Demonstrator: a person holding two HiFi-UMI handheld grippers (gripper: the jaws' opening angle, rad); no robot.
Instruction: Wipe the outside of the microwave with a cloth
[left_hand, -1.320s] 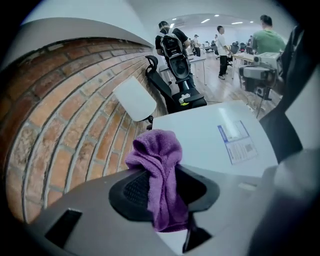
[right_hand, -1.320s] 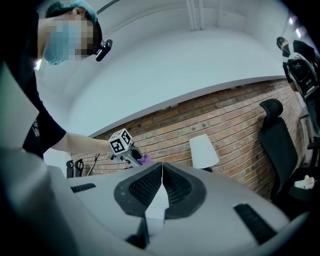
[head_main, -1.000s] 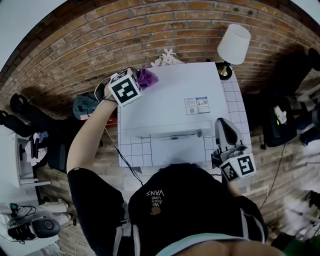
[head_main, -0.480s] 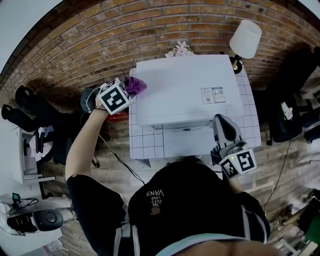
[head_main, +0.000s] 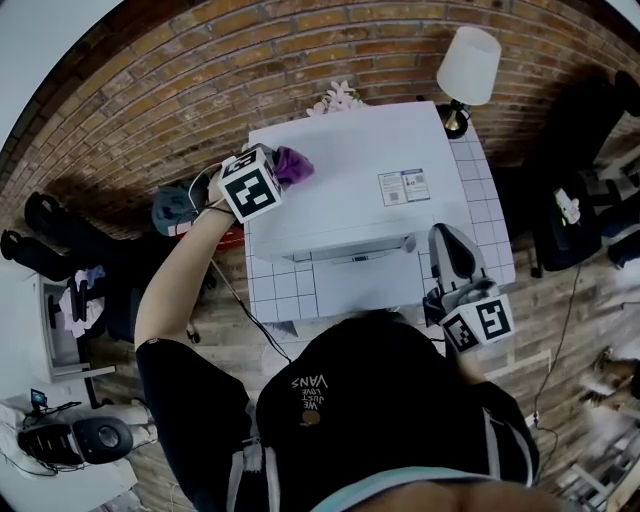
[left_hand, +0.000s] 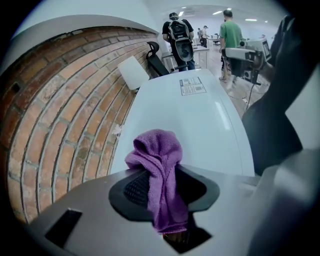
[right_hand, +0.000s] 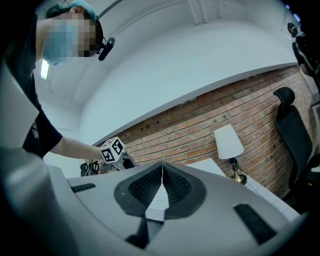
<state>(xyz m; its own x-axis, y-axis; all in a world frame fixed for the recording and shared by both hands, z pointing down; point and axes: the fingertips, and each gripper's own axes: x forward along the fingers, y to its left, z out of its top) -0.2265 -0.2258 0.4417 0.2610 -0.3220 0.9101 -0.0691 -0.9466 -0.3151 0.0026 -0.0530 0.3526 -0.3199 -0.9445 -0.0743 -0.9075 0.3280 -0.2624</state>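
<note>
A white microwave (head_main: 355, 185) stands on a tiled table (head_main: 278, 296) against the brick wall. My left gripper (head_main: 272, 176) is shut on a purple cloth (head_main: 292, 163) at the top's back-left corner. In the left gripper view the cloth (left_hand: 159, 172) bulges out of the jaws over the white top (left_hand: 192, 125). My right gripper (head_main: 447, 262) is held low at the microwave's front right, shut with nothing between its jaws. From the right gripper view I see the left gripper (right_hand: 117, 152) and a little of the microwave (right_hand: 212, 166).
A white lamp (head_main: 467, 68) stands at the table's back right, beside the microwave. A label (head_main: 402, 186) is stuck on the top's right half. Small flowers (head_main: 337, 98) sit behind the microwave. Office chairs and people fill the room beyond.
The left gripper and cloth went from the top's back-left corner off past its left edge, then returned to that corner. The right gripper stayed put.
</note>
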